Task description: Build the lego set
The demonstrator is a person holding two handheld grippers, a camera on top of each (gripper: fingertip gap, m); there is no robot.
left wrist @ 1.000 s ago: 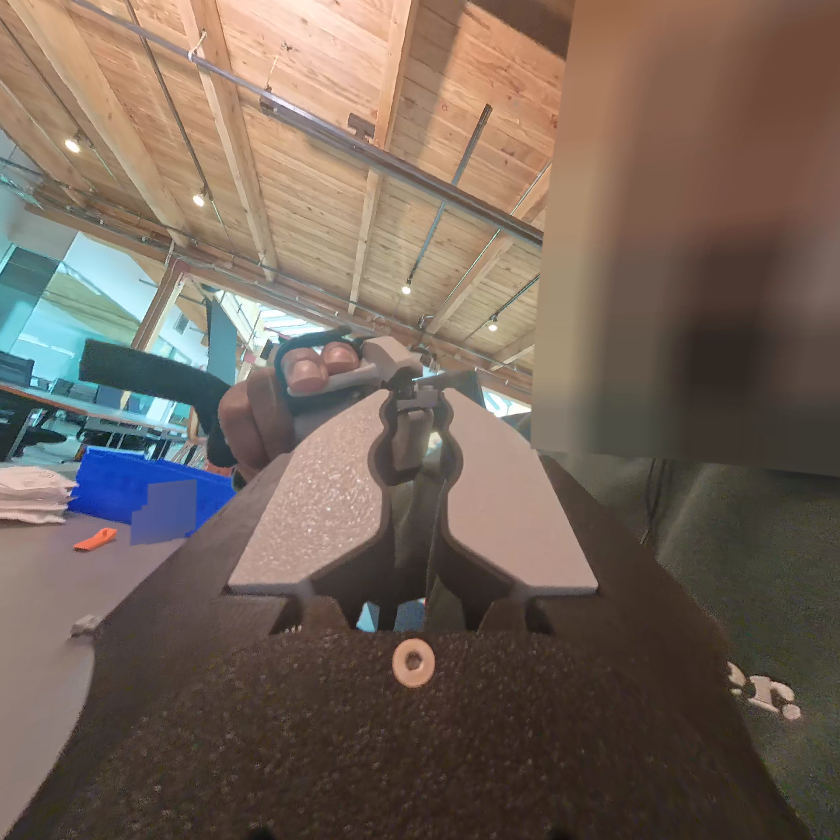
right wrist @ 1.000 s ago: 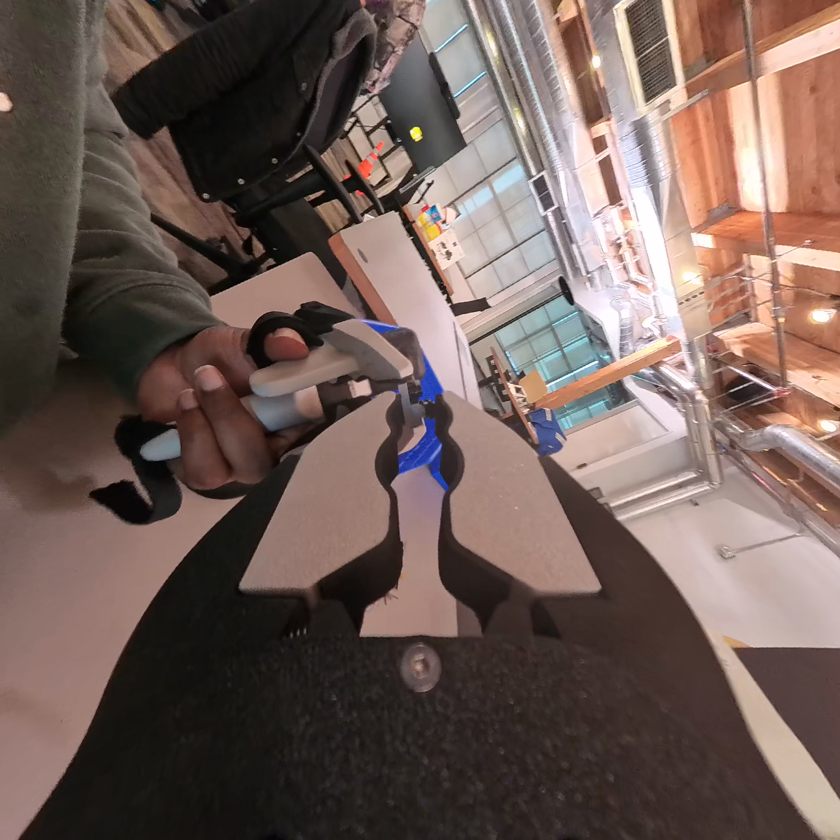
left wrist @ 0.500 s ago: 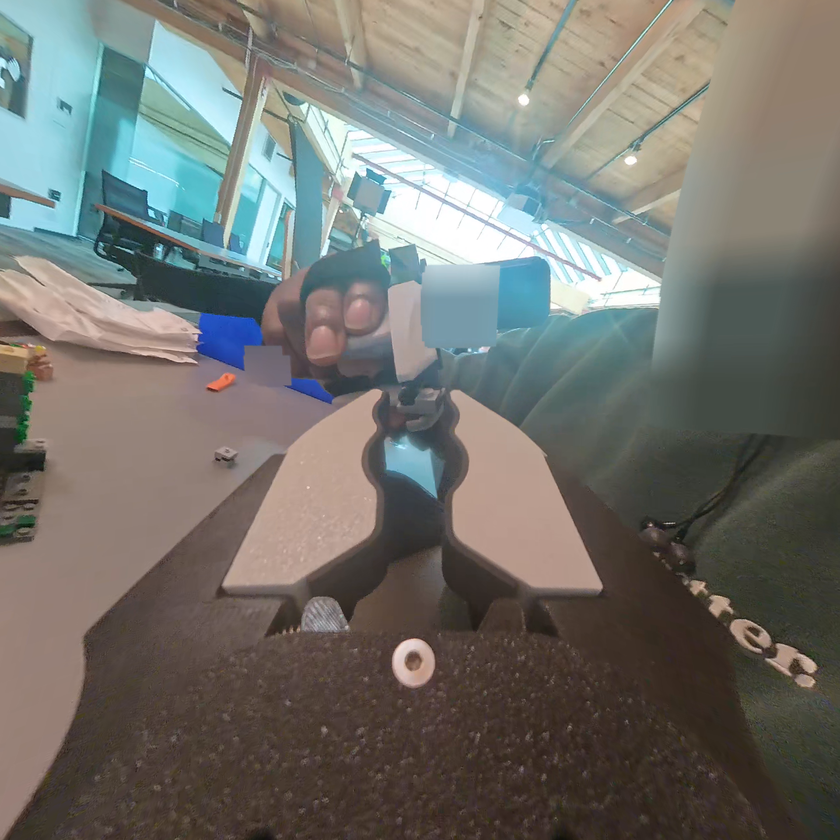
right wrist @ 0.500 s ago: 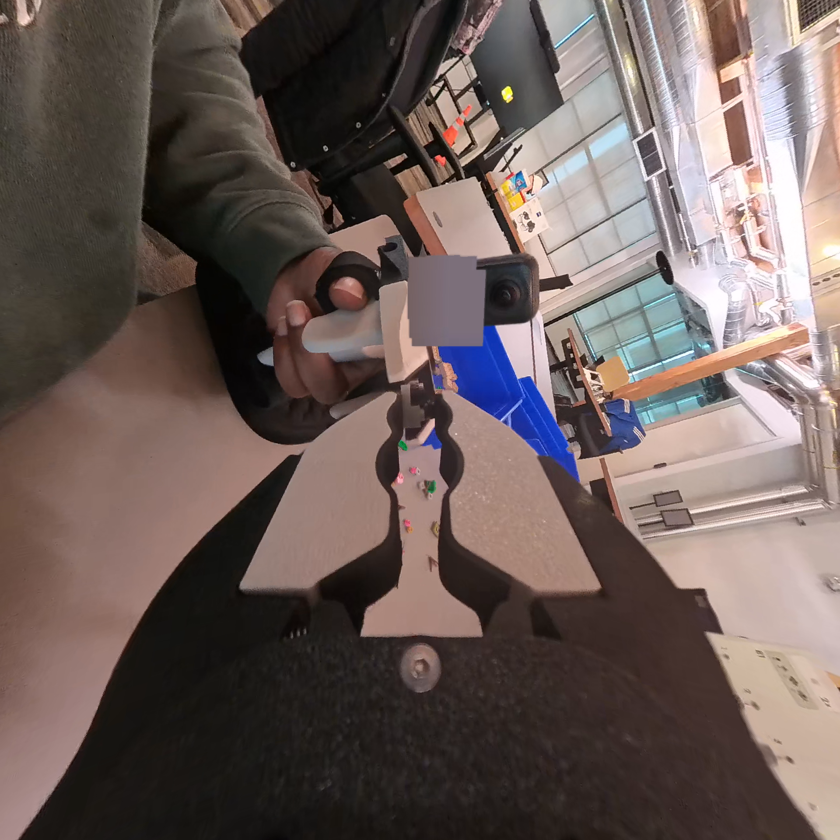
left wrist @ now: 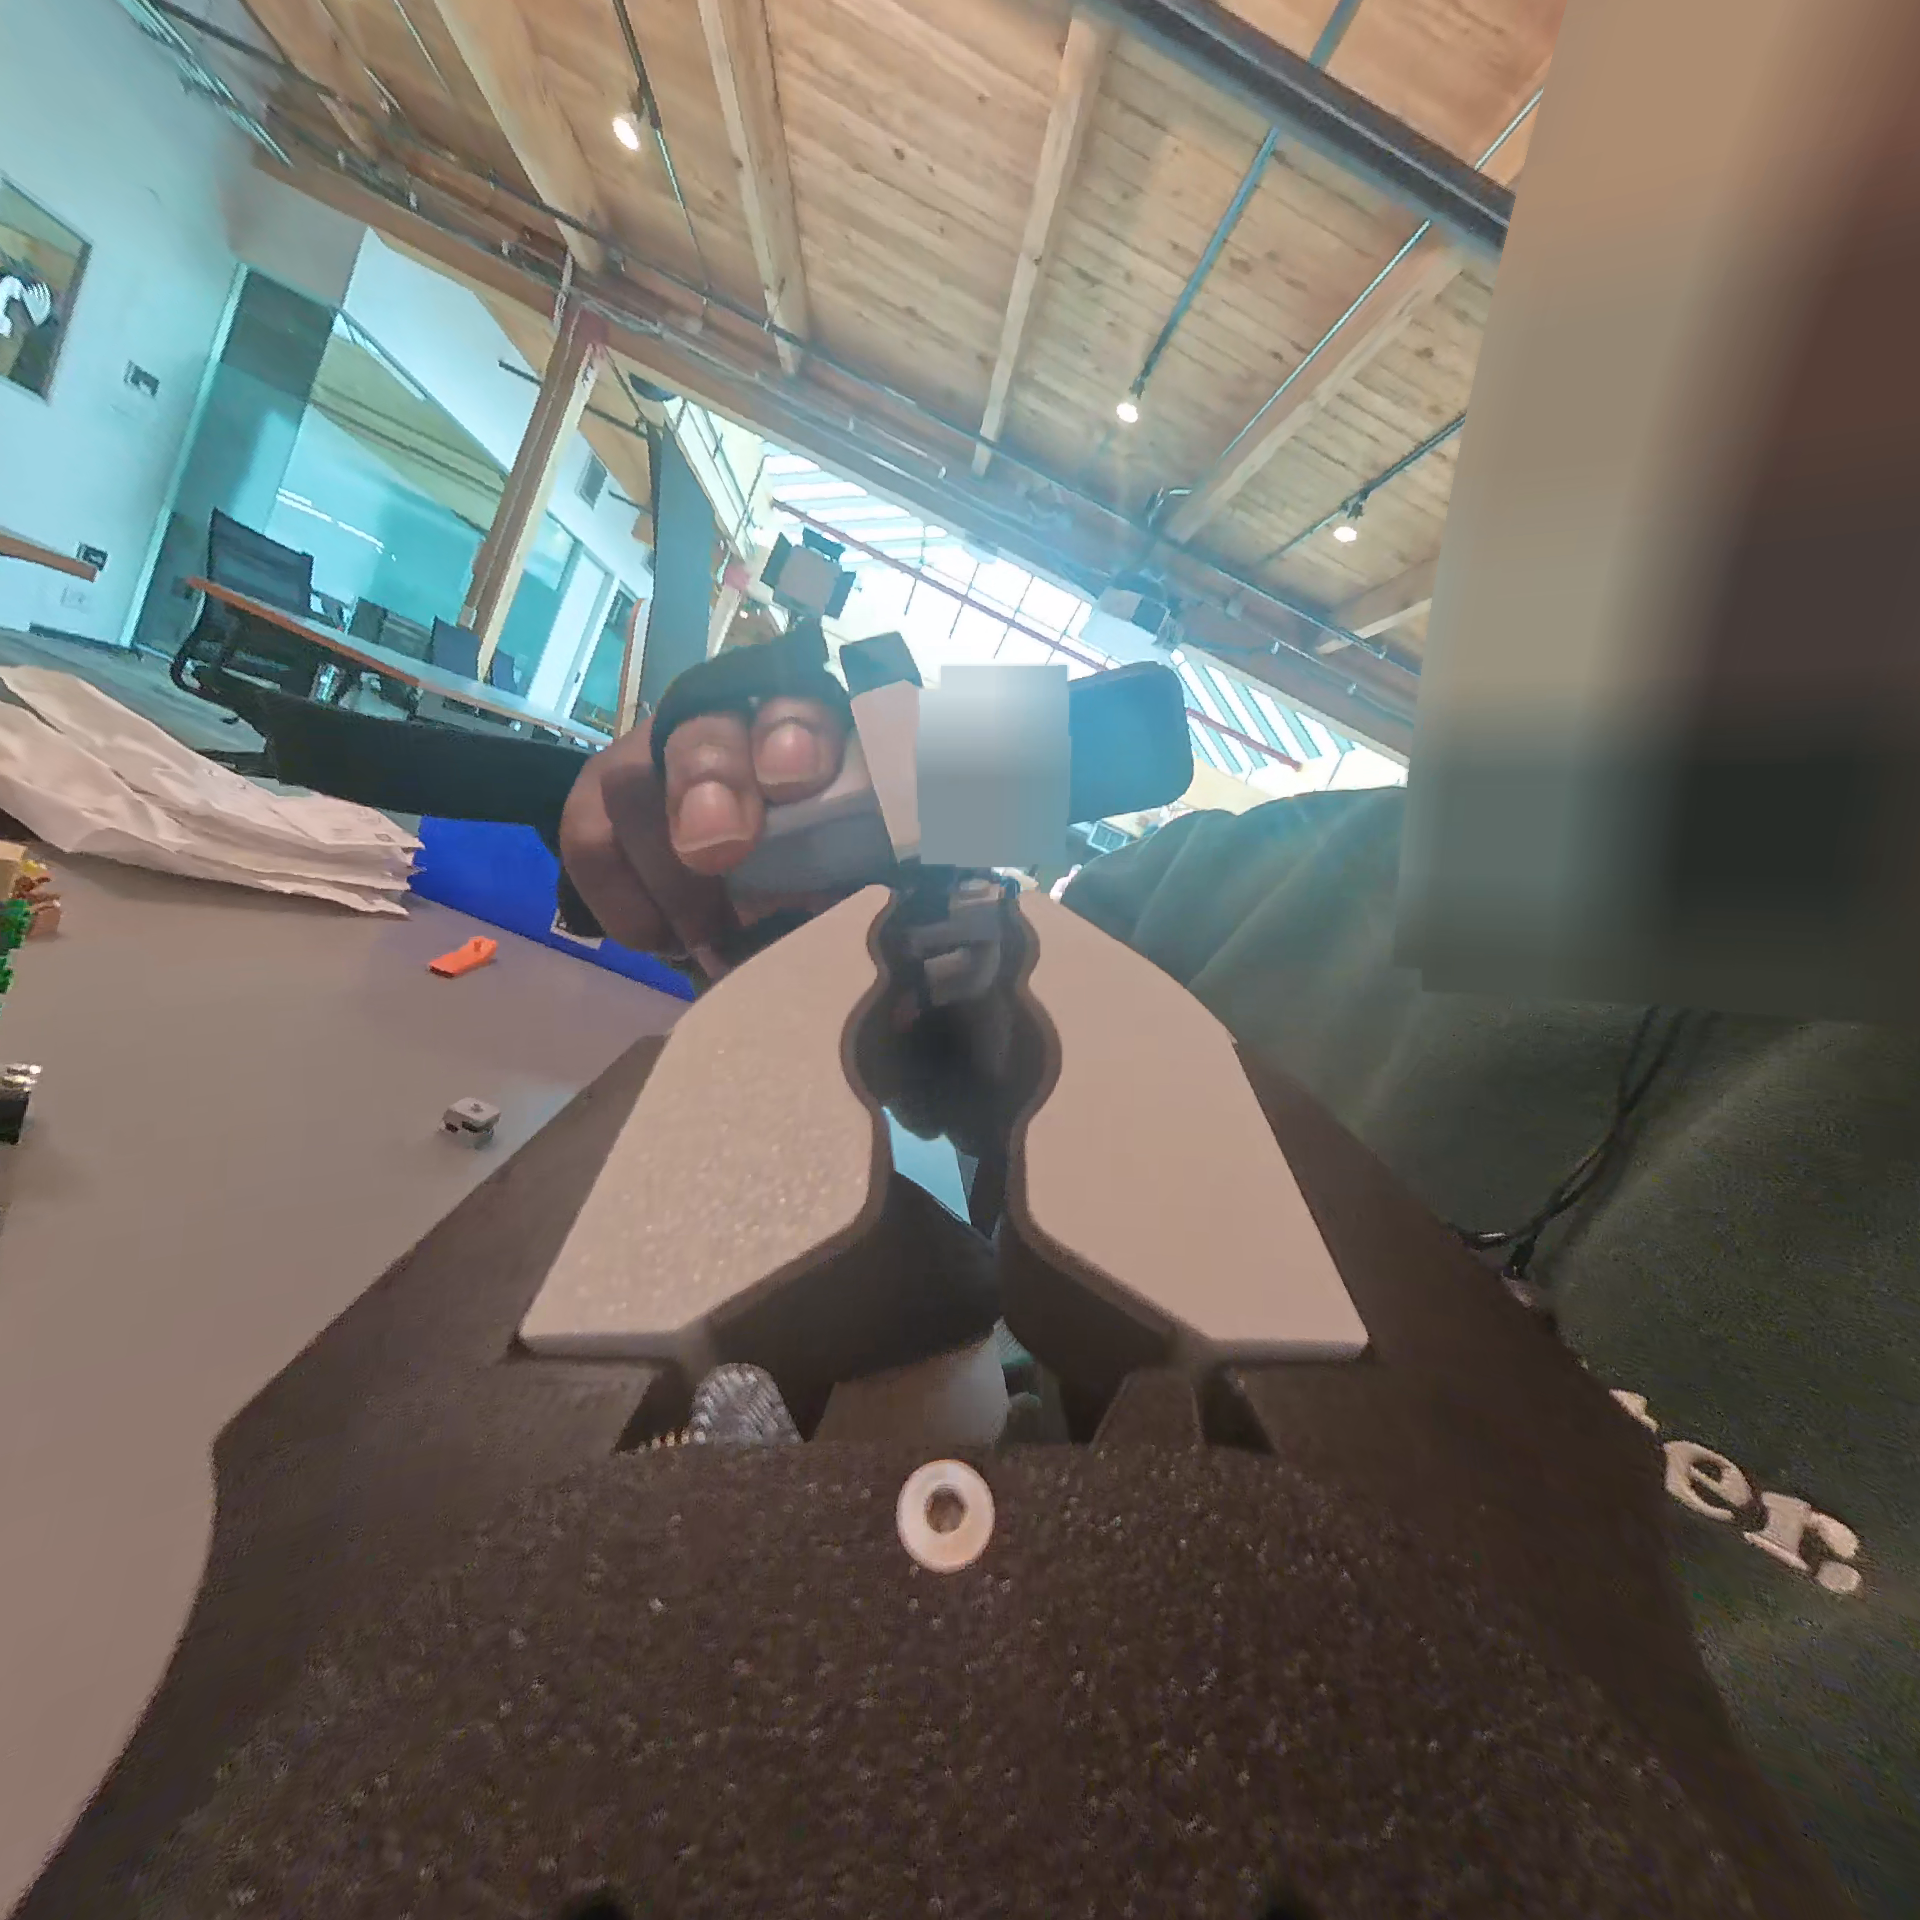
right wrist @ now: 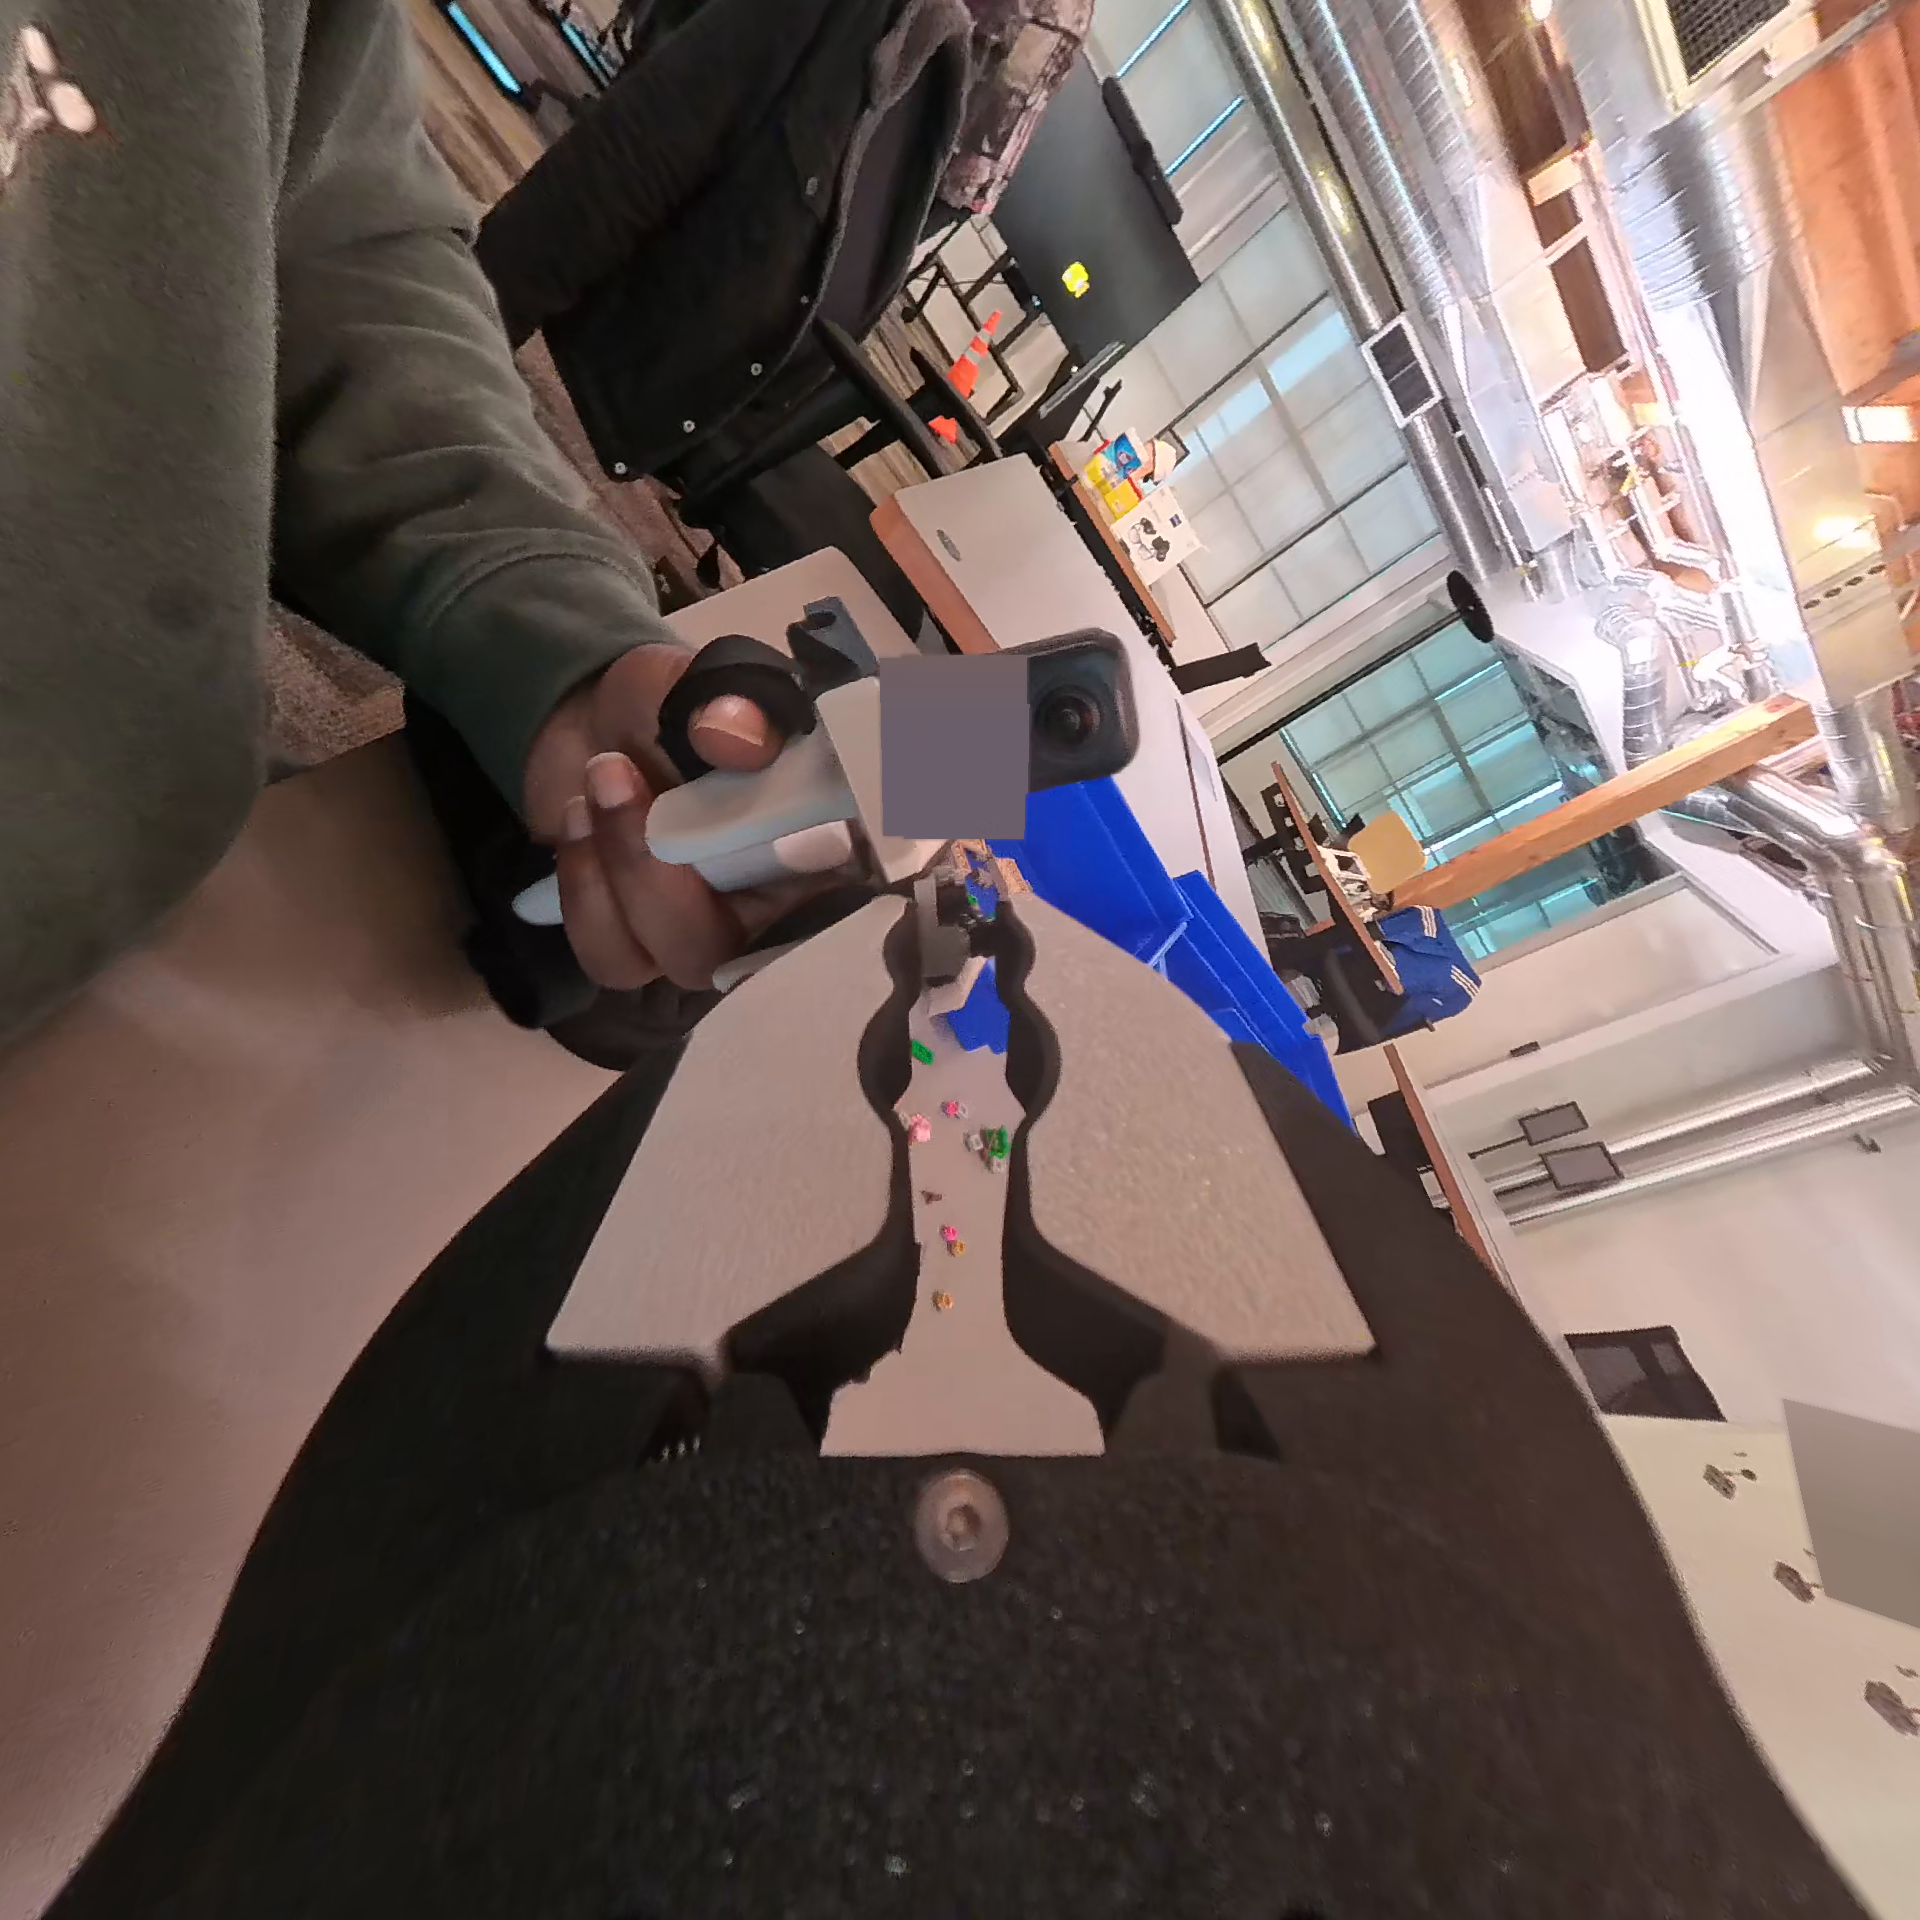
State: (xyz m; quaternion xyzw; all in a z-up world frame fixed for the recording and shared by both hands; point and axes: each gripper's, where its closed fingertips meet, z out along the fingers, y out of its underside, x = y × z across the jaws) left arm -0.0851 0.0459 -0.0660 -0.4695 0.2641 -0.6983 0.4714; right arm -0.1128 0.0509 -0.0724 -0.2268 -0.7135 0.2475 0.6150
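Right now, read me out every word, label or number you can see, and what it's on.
Green sweatshirt: white stitched lettering, partly cut off; not quoted.
White papers: print too small.
Dark screen: yellow mark, too small.
Boxes on far desk: blurred.

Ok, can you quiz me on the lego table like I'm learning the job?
1. What colour is the bin behind the orange piece? A red, B blue, C yellow.
2. True or false: the orange piece is held in the left gripper.
3. Fill in: the tiny loose coloured pieces lie on the ____.
Key: 1 B. 2 False: it lies on the table, and that gripper holds a grey lego piece. 3 table.
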